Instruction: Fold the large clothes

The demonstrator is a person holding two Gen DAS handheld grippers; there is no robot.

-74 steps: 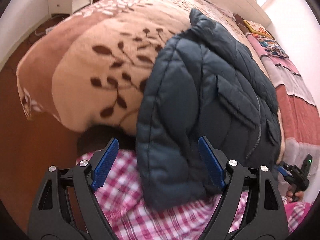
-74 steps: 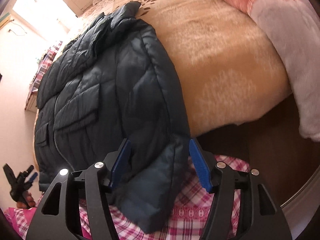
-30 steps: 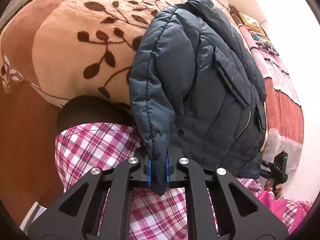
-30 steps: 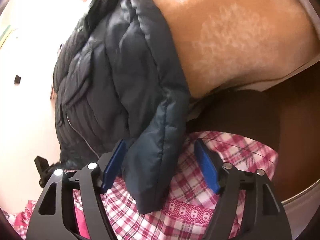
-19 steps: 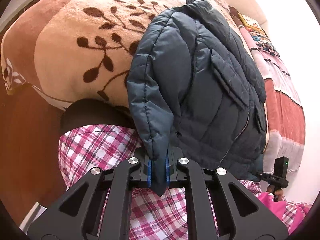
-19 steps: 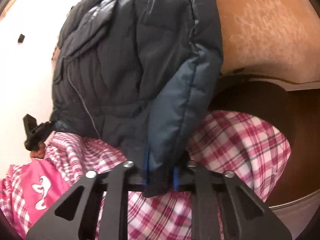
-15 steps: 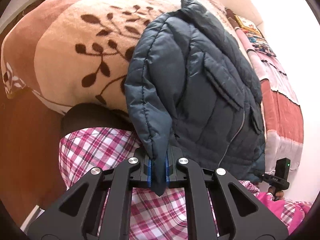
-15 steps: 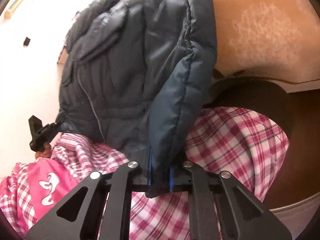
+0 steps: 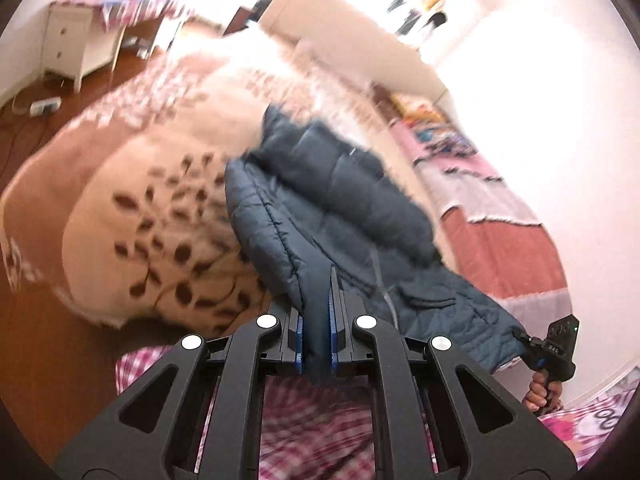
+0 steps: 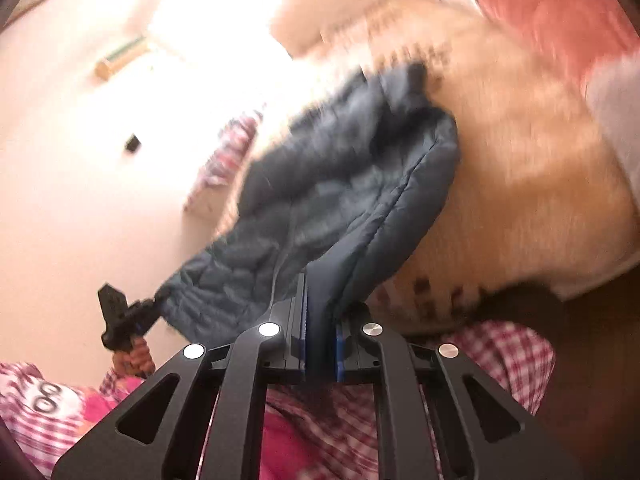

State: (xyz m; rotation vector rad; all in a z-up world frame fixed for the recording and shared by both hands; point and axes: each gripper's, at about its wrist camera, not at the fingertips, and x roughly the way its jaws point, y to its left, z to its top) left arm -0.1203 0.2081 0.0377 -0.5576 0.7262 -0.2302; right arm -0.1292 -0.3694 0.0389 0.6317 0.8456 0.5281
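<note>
A dark blue quilted puffer jacket [image 9: 344, 200] lies on the bed, its near hem lifted off the blanket. My left gripper [image 9: 317, 334] is shut on one bottom corner of the hem. My right gripper [image 10: 321, 338] is shut on the other bottom corner of the jacket [image 10: 344, 184]. Each gripper shows in the other's view, the right one at the far right [image 9: 554, 350] and the left one at the far left [image 10: 122, 316]. The hem hangs stretched between them. Both views are motion-blurred.
The bed carries a tan blanket with brown leaves [image 9: 132, 200] and a pink and red quilt [image 9: 504, 232]. A white drawer unit [image 9: 76, 46] stands on the wooden floor at the back left. The person's pink plaid clothing [image 9: 312, 432] fills the bottom of both views.
Both grippers have closed on the jacket's bottom corners and lifted the hem up and forward over the bed. The jacket now looks shorter and raised.
</note>
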